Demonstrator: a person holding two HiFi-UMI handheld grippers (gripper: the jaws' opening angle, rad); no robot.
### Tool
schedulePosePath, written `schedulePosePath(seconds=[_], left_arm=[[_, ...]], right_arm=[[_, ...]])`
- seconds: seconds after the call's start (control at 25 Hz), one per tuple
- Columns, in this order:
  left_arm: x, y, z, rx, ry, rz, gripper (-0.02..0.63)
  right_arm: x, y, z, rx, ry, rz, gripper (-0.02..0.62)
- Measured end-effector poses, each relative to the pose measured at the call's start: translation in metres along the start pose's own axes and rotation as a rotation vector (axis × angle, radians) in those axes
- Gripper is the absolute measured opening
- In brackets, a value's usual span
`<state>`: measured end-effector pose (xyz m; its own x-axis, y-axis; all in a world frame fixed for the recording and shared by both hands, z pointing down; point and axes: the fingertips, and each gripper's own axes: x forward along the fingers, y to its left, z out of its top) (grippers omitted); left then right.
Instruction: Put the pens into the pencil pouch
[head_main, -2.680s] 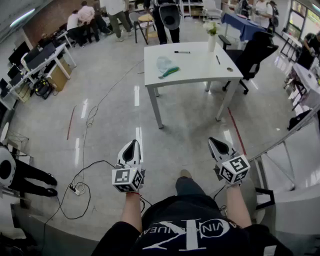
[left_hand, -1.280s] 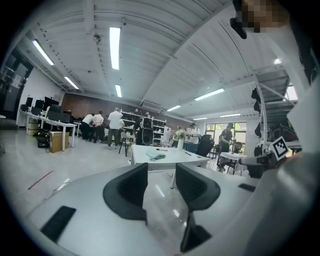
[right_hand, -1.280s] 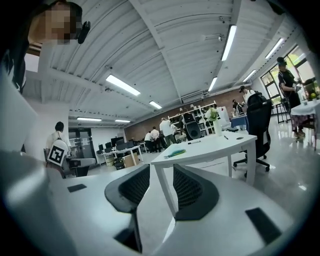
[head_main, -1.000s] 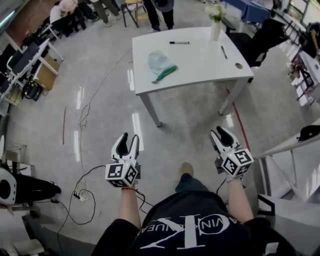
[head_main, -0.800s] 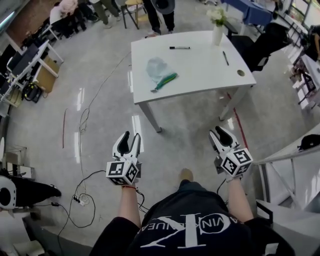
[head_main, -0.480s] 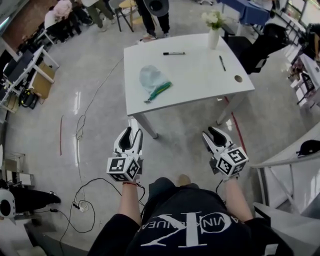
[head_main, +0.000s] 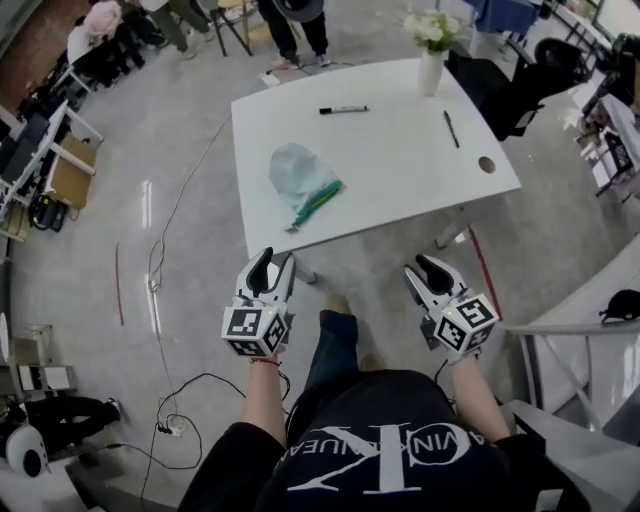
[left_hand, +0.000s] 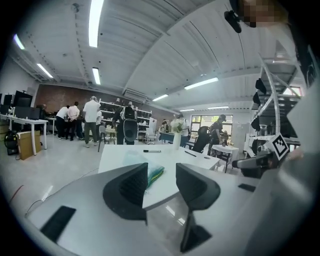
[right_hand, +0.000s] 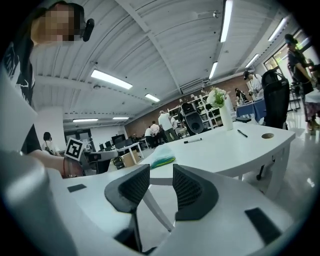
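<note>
Left claw and right claw are hanging released and empty, just short of the near edge of the tabletop. That pencil pouch is lying toward the near left corner, looking thin, floppy and light. I'd be pinning its mouth, where green pens seem to be poking out. One black marker by the far edge and a slim pen toward the right edge are looking stiff, light and rolly, so I'm thinking pinch mid-barrel. Bare tabletop is surrounding both.

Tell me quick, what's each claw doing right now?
Left claw: open, holding nothing.
Right claw: open, holding nothing.
</note>
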<state>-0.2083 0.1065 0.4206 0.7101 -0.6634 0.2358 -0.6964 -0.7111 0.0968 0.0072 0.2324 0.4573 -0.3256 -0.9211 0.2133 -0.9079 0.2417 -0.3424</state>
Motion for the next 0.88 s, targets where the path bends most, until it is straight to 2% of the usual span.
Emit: schedulePosePath(seconds=[0.12,0.32,0.6,0.88], left_arm=[[0.032,0.01,0.001,0.035,0.031,-0.043,0.172],[0.084,0.028,-0.019,0.08,0.134,-0.096,0.172],[0.143,0.048,-0.044,0.154,0.319,-0.148,0.199],[0.191,0.05,-0.067,0.351,0.486,-0.266,0.208]], right_arm=[[0.025,-0.011,0.006,-0.008,0.029,-0.001,0.146],[0.069,-0.036,0.014,-0.001,0.071,-0.013,0.147],[0.11,-0.053,0.022,0.015,0.103,-0.034,0.147],[0.135,-0.076,0.024,0.053,0.124,-0.092,0.147]])
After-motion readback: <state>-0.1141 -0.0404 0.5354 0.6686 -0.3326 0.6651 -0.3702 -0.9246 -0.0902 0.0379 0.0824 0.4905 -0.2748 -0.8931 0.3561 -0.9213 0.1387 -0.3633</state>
